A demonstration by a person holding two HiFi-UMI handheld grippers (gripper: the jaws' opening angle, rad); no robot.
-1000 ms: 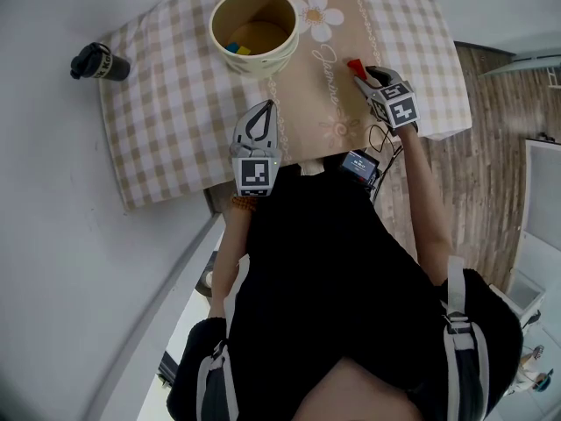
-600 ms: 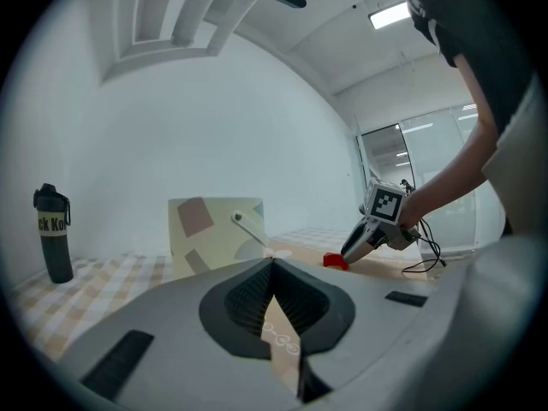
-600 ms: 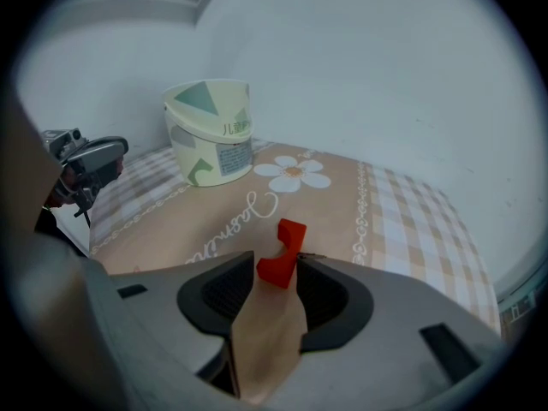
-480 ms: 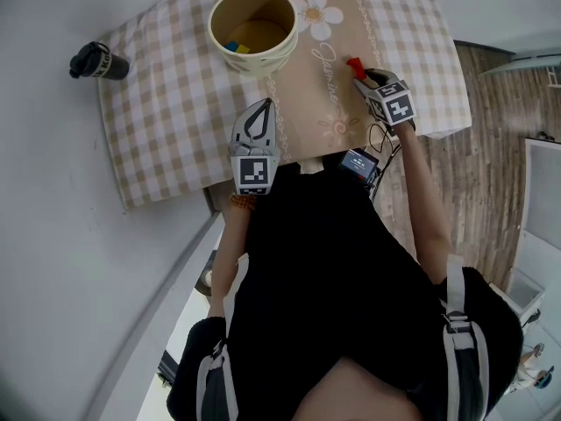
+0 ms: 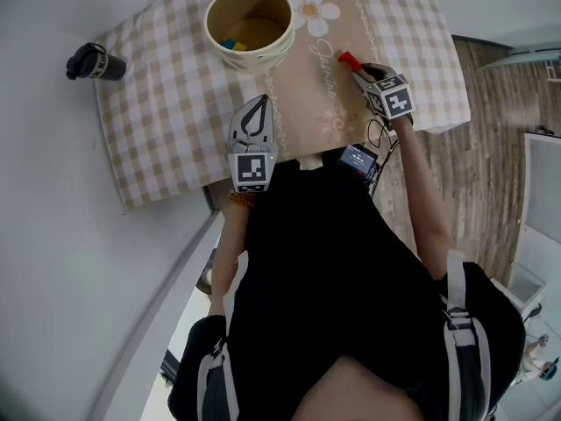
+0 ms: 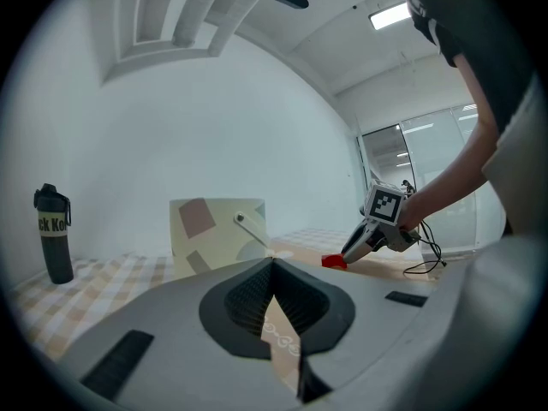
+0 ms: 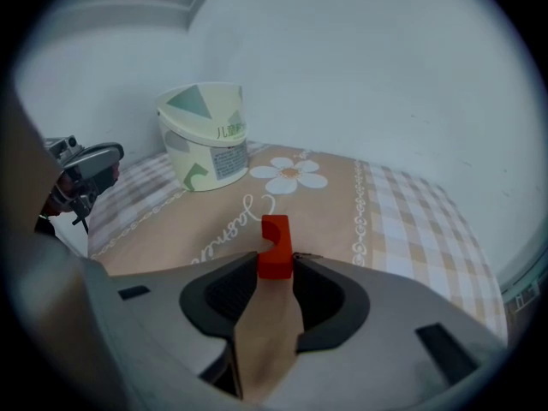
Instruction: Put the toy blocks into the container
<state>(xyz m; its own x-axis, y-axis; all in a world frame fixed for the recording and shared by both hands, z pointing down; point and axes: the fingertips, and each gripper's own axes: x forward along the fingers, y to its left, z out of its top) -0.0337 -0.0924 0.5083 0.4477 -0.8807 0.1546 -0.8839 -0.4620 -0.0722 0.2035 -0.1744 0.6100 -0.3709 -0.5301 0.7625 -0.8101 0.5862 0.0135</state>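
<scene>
My right gripper (image 5: 356, 68) is angled down onto the table (image 5: 166, 121), over the plain tan strip of the checked cloth (image 5: 421, 51). In the right gripper view its jaws have just been closing, and they now stand clamped on the red toy block (image 7: 275, 245). The pads press against both sides of the block's lower part. The top of the block sticks out past the tips and shows a rounded notch on its left side. I cannot tell whether the block still touches the cloth. From the head view the red toy block (image 5: 348, 59) is near the table's right side, well apart from the container (image 5: 273, 56).

The container is a cream-coloured bucket standing upright at the far end of the tan strip, just beside a printed daisy (image 5: 314, 9). Inside it I can see 1 blue block (image 5: 227, 44) and 1 yellow block (image 5: 239, 47) lying together on the bottom.

My left gripper (image 5: 260, 105) hovers over the near edge of the table and points roughly level towards the bucket. Its jaws are together with nothing between them, which the left gripper view confirms. A black bottle (image 5: 95, 61) stands at the far left edge of the table, well apart from everything else.
</scene>
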